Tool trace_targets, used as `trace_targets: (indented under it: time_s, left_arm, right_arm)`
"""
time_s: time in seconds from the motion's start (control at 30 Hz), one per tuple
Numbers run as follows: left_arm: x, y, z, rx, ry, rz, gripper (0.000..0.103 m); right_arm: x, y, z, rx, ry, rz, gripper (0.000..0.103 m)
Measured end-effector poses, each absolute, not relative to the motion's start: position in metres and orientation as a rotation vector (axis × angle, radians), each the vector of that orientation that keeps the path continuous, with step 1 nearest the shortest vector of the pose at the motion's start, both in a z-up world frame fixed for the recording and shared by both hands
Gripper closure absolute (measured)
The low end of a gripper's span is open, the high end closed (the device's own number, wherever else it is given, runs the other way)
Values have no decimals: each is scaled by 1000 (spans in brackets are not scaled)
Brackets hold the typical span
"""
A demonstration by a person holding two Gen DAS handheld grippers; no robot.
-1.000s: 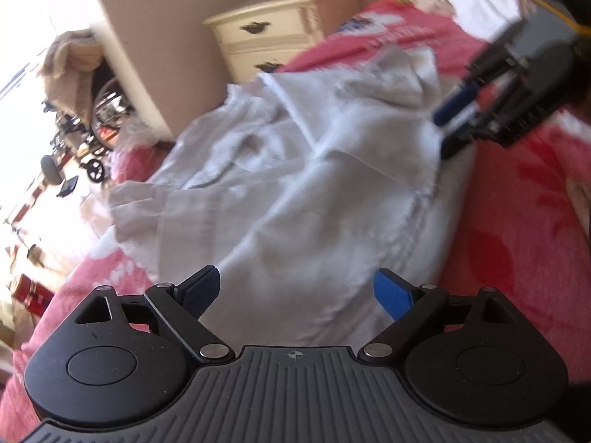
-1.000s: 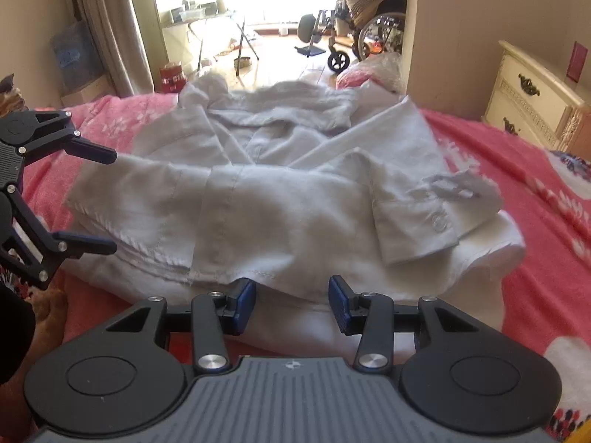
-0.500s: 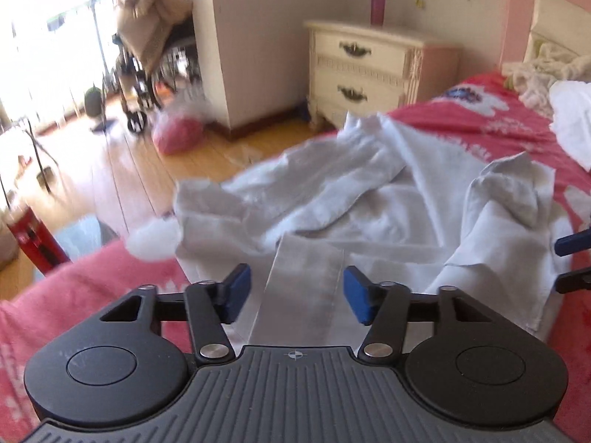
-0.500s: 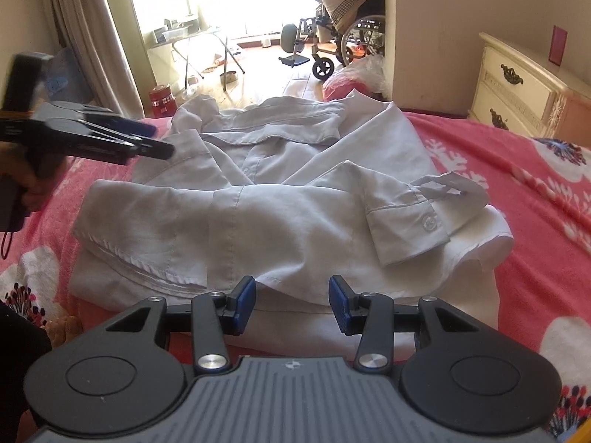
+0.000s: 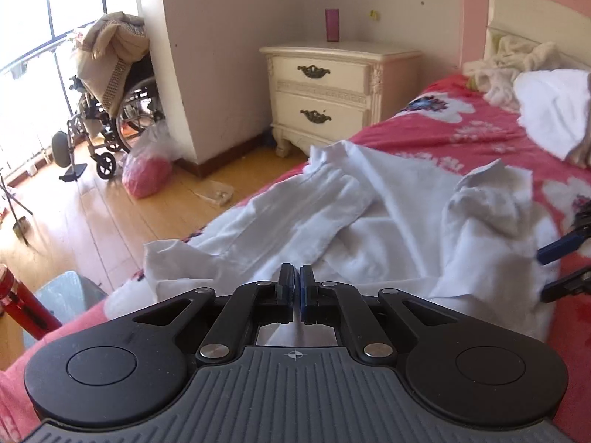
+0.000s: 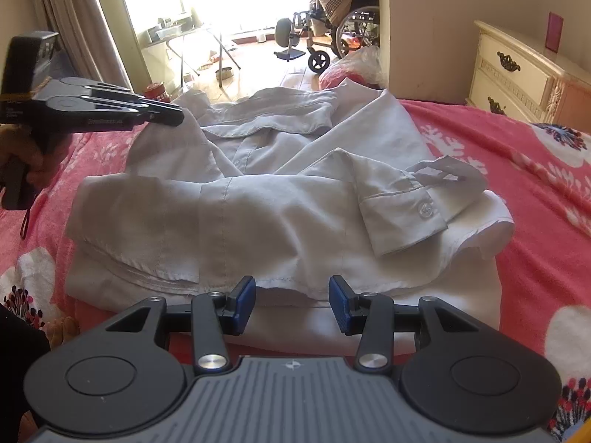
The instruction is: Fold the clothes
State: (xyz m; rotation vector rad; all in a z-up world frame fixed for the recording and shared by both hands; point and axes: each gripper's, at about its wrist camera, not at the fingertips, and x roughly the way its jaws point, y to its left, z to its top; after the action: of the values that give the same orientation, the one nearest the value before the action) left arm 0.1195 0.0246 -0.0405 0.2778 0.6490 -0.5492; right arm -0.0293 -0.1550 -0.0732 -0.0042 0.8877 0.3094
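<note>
A white button-up shirt [image 6: 258,214] lies crumpled on the red flowered bedspread [image 6: 535,184], one cuffed sleeve [image 6: 402,214] folded across its front. My left gripper [image 5: 295,282] is shut on a strip of the shirt's cloth. In the right wrist view it [image 6: 173,116] pinches the shirt's far left edge and lifts it slightly. My right gripper [image 6: 291,297] stands open at the near hem, fingers on either side of the hem, not closed on it. The left wrist view shows it [image 5: 543,276] at the shirt's [image 5: 388,229] right edge.
A cream nightstand [image 5: 332,88] with a pink cup [image 5: 331,24] stands beside the bed. More white clothes [image 5: 546,110] are piled near the headboard. On the wooden floor are a wheelchair [image 5: 110,110] and a pink bag [image 5: 147,173]. A hand [image 6: 22,155] holds the left gripper.
My left gripper swung round to the shirt's edge, then closed on the cloth strip that lay between its open fingers. The right gripper has stayed open at the hem.
</note>
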Motion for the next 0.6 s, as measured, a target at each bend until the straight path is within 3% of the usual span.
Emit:
trace_targets:
  time_s: [0.23,0.4,0.6]
  left_arm:
    - [129,34,-31,235,591,-557,102]
    - [142,50,-41,202,670,-489,100]
    - [131,89,-15,76,670,-440,100]
  right_arm:
    - [-32,-156,-74,-5,895,306,57]
    - [-33,-158,-74,5,893,301,57]
    - [-31,-166,-55,7,836,314,56]
